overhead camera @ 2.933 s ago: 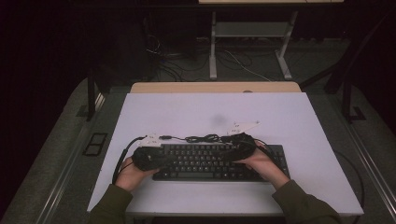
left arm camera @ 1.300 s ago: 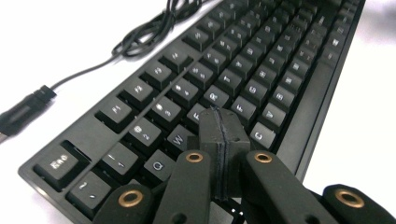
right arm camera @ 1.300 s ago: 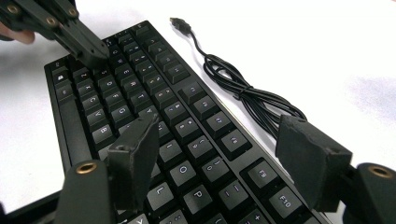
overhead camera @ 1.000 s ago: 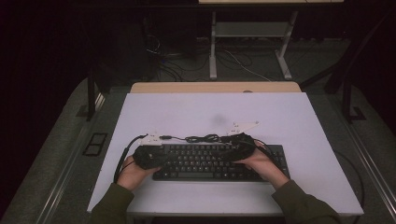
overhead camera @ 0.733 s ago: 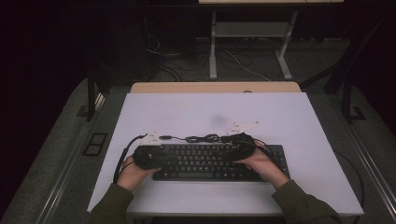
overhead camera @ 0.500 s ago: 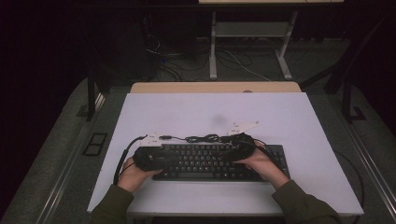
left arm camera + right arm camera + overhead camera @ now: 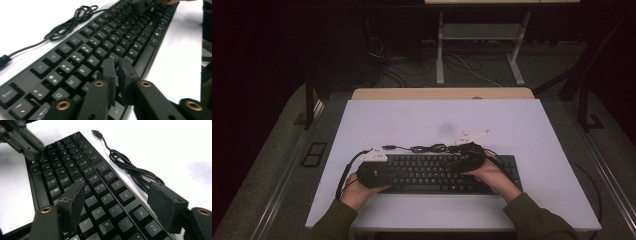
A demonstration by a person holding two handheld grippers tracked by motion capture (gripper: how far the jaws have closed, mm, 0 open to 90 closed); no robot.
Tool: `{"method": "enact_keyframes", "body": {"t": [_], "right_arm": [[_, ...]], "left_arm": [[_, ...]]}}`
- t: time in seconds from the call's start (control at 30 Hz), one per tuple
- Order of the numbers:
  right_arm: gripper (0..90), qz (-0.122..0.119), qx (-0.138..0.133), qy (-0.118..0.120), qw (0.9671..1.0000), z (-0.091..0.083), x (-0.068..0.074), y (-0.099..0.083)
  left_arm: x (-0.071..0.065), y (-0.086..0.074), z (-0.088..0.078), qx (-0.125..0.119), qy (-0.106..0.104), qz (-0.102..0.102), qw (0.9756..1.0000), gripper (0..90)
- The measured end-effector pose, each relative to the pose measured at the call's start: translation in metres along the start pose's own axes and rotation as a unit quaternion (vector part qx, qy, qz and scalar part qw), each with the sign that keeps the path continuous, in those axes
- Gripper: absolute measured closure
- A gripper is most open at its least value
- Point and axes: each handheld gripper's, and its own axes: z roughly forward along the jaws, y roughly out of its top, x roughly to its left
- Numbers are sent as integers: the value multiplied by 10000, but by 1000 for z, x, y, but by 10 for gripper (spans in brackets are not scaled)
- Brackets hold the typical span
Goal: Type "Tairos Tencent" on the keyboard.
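Note:
A black keyboard (image 7: 437, 172) lies near the front of the white table (image 7: 412, 120), its cable (image 7: 427, 148) coiled just behind it. My left gripper (image 7: 382, 175) hovers low over the keyboard's left end. In the left gripper view its jaws (image 7: 117, 63) have just been closing and now stand shut above the keys (image 7: 100, 45), with nothing between them. My right gripper (image 7: 459, 159) is over the keyboard's right half. In the right gripper view it (image 7: 118, 188) is open, its jaws spread wide above the keys (image 7: 75, 170). The cable (image 7: 130, 170) ends in a loose plug (image 7: 96, 132).
A wooden-topped desk (image 7: 442, 93) adjoins the table's far edge, with its legs and floor cables (image 7: 472, 65) behind. The white surface extends beyond the keyboard on the far side. The other gripper (image 7: 25, 140) shows at the top left of the right gripper view.
The left hand has shifted only slightly at the keyboard's left end. The right hand and the keyboard have stayed put.

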Motion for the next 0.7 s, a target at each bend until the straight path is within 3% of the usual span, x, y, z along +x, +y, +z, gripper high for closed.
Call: {"method": "enact_keyframes", "body": {"t": [0.2, 0.43, 0.7], "right_arm": [[297, 8, 3, -2, 10000, 0, 0, 0], [297, 23, 10, 8, 10000, 0, 0, 0], [297, 5, 9, 4, 10000, 1, 0, 0]], "left_arm": [[-4, 0, 4, 103, -127, 48, 9999, 895], [-9, -3, 16, 391, -325, 228, 9984, 895], [-11, -4, 24, 559, -375, 326, 9972, 895]]}}
